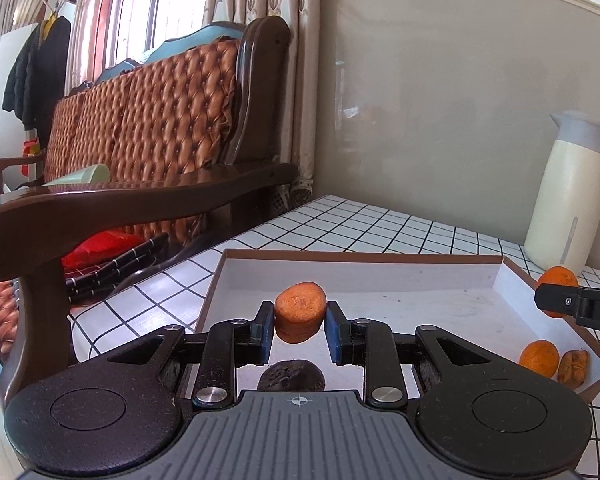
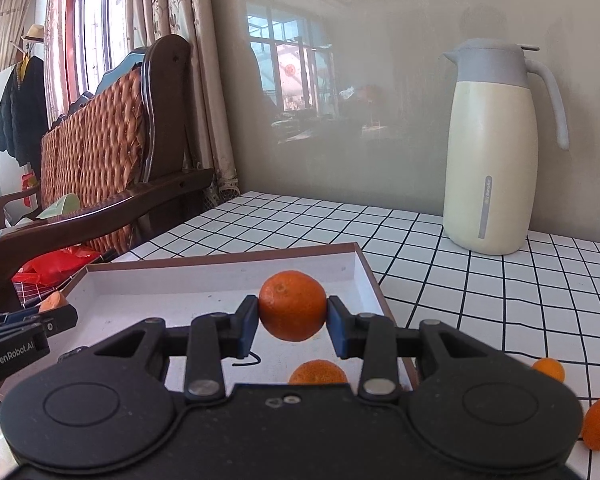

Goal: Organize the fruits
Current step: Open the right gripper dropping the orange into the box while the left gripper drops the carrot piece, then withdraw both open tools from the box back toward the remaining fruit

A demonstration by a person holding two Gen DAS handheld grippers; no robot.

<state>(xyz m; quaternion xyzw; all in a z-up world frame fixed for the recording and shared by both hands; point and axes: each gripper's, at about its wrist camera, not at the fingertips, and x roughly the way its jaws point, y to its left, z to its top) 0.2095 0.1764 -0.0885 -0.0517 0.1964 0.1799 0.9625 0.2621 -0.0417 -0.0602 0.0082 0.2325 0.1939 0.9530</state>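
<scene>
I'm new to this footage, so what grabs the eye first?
Each gripper holds food above the white tray: the left gripper clamps a carrot chunk, the right gripper a mandarin. A cream thermos jug stands behind on the checked table.

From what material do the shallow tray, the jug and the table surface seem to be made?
Tray: likely cardboard, matte white inside with a brown edge and thin, folded-looking walls. Jug: cream body with a grey top and handle, smooth satin finish; painted metal or plastic, unclear. Table surface: white with a black grid, looking like tile or a printed cover.
</scene>
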